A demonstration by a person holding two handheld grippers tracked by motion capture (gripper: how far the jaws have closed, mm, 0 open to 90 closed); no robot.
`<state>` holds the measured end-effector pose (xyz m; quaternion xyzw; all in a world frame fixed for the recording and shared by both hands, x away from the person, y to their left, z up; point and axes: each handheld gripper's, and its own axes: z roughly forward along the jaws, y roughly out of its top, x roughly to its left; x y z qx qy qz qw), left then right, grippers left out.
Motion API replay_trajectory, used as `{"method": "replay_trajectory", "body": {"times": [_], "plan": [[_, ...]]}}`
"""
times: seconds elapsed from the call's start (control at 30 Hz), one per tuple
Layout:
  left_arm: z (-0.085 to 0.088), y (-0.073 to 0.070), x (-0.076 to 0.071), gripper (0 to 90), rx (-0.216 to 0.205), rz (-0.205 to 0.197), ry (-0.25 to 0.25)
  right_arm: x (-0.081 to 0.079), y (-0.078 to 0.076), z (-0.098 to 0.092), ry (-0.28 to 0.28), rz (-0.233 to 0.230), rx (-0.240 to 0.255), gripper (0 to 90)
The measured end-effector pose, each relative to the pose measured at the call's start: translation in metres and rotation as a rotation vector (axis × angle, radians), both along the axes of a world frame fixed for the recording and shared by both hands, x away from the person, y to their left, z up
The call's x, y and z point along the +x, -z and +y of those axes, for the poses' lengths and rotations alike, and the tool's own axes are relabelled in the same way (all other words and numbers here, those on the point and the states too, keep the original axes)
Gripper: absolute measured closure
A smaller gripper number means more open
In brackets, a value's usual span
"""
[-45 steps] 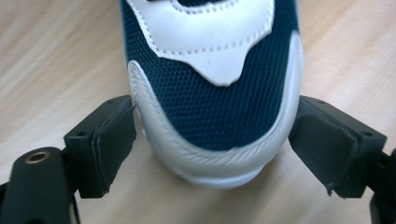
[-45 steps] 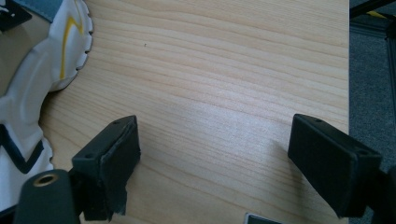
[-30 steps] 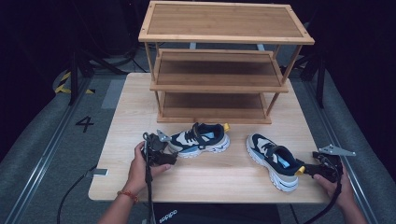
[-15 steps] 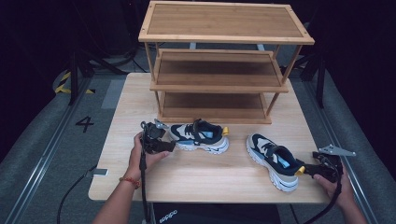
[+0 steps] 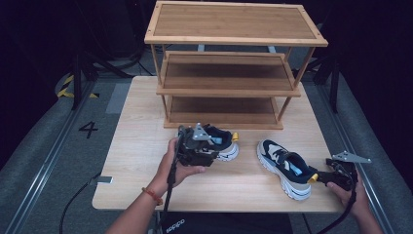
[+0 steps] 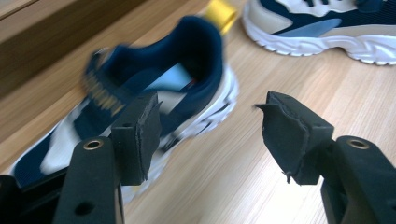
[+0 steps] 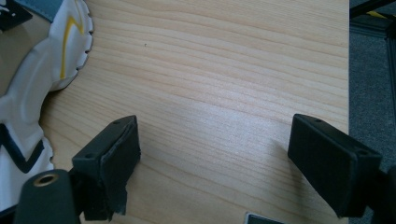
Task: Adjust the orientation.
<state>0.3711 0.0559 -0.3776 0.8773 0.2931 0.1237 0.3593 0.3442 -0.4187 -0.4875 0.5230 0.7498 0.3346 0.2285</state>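
Observation:
Two navy, white and beige sneakers lie on the wooden table [image 5: 141, 122]. My left gripper [image 5: 199, 145] hovers over the toe end of the left sneaker [image 5: 226, 147]. In the left gripper view this sneaker [image 6: 187, 60] is blurred behind the left pad. The left gripper [image 6: 208, 107] has just been closing its jaws, which stand apart with only bare table and the sneaker's edge between them. The right sneaker [image 5: 285, 165] lies with its yellow heel tab near my right gripper [image 5: 337, 171]. That gripper [image 7: 215, 126] is open over bare wood, the sneaker's white sole [image 7: 28, 56] to its left.
A three-tier wooden shoe rack [image 5: 229, 83] stands at the back of the table, its shelves bare. The table's right edge [image 7: 348, 70] runs close beside the right gripper. Dark floor with cables and a painted number surrounds the table.
The left gripper has moved right and away from the person, from beside the left sneaker's toe to over it, and its jaws look narrower. The right hand has stayed put.

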Motion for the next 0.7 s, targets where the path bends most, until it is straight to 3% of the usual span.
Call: {"method": "replay_trajectory", "body": {"times": [0.2,0.33,0.37,0.43,0.53,0.7], "plan": [[-0.032,0.005,0.014,40.2,-0.018,0.019,0.024,0.0,0.0,0.0,0.0,0.0,0.0,17.2],[-0.047,0.013,0.028,45.8,-0.006,0.062,-0.005,0.0,0.0,0.0,0.0,0.001,0.0,17.2],[-0.051,0.015,0.031,47.1,0.009,0.055,-0.016,0.0,0.0,0.0,0.0,0.001,0.0,17.2],[-0.054,0.018,0.036,48.4,0.023,0.054,-0.017,0.0,0.0,0.0,0.0,0.001,0.0,17.2],[-0.052,0.023,0.044,56.4,-0.019,0.077,-0.015,0.0,0.0,0.0,0.0,0.001,0.0,17.2],[-0.05,0.031,0.051,72.5,0.009,0.119,0.02,0.0,0.0,0.0,0.0,0.0,0.0,17.2]]}}
